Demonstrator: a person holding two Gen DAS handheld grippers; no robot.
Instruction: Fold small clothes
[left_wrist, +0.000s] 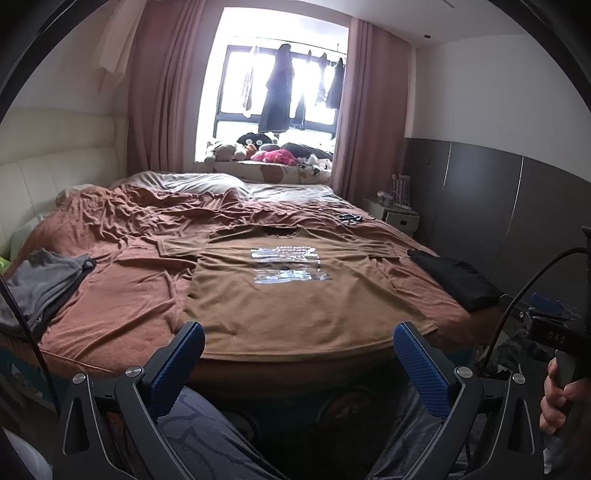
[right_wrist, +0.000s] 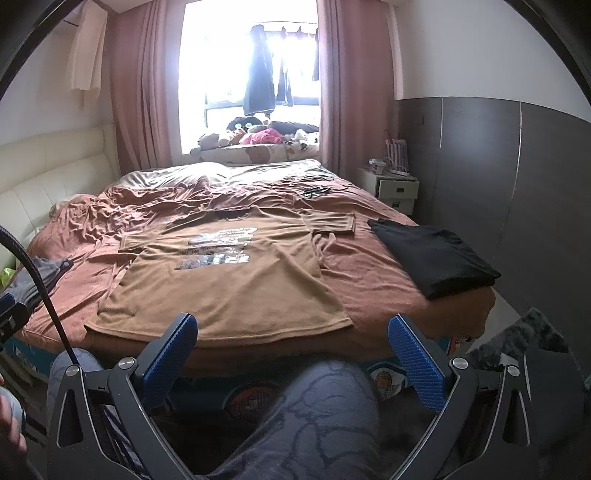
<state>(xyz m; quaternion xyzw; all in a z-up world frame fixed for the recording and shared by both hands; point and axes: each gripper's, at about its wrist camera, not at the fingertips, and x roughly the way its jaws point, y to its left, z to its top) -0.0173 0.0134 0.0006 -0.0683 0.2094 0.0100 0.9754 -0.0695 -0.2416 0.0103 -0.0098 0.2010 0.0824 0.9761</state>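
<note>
A brown T-shirt (left_wrist: 295, 295) with a silver print lies flat and spread out on the bed, hem toward me; it also shows in the right wrist view (right_wrist: 229, 280). My left gripper (left_wrist: 299, 328) is open and empty, held off the foot of the bed just short of the hem. My right gripper (right_wrist: 291, 321) is open and empty, also short of the hem, toward the shirt's right side. A folded black garment (right_wrist: 436, 254) lies on the bed's right edge. A grey garment pile (left_wrist: 40, 288) lies on the left edge.
The bed has a rumpled rust-brown cover (left_wrist: 140, 229). A small dark object with cords (right_wrist: 314, 191) lies far back. A white nightstand (right_wrist: 397, 188) stands at right by the dark wall. The person's patterned trouser legs (right_wrist: 314, 413) are below the grippers.
</note>
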